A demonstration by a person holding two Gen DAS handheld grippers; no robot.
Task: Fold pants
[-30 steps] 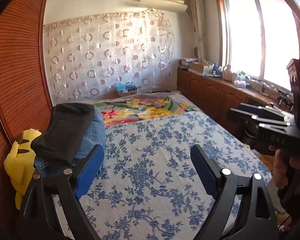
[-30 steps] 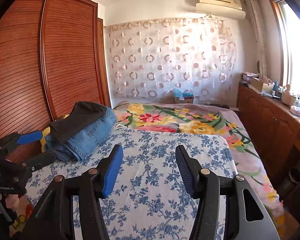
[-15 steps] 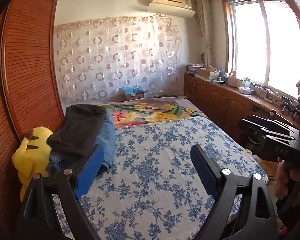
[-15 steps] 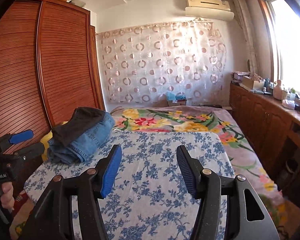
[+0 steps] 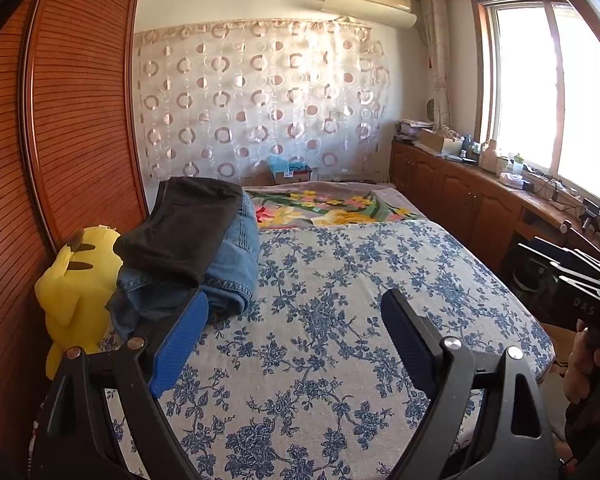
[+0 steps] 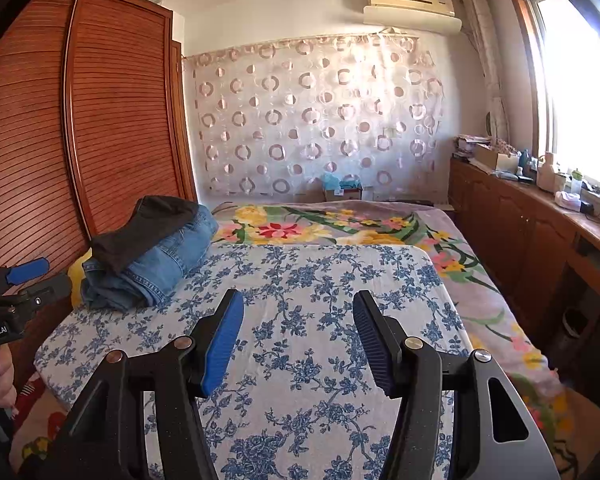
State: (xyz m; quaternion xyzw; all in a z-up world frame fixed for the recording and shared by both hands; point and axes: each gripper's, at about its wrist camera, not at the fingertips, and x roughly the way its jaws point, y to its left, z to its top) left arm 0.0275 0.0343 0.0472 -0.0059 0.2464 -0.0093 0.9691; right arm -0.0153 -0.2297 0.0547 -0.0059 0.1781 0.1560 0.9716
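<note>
A pile of pants lies at the left side of the bed: dark pants (image 5: 184, 232) (image 6: 144, 228) on top of blue jeans (image 5: 232, 268) (image 6: 168, 260). My left gripper (image 5: 296, 320) hovers over the blue-flowered sheet (image 5: 340, 300) with its jaws wide open; its left finger stands just in front of the jeans pile and nothing sits between the pads. My right gripper (image 6: 298, 328) is also open and empty, held over the sheet (image 6: 320, 280) to the right of the pile. Each gripper shows at the edge of the other's view, held in a hand.
A yellow plush toy (image 5: 76, 280) is wedged between the pile and the wooden wardrobe (image 5: 72, 120). A floral blanket (image 6: 320, 224) covers the far half of the bed. Low wooden cabinets (image 5: 460, 196) with clutter run under the window on the right.
The left wrist view has swung left and drawn back a little, so the pants pile and plush toy sit more toward the middle. The right view has barely shifted. Both grippers stay open.
</note>
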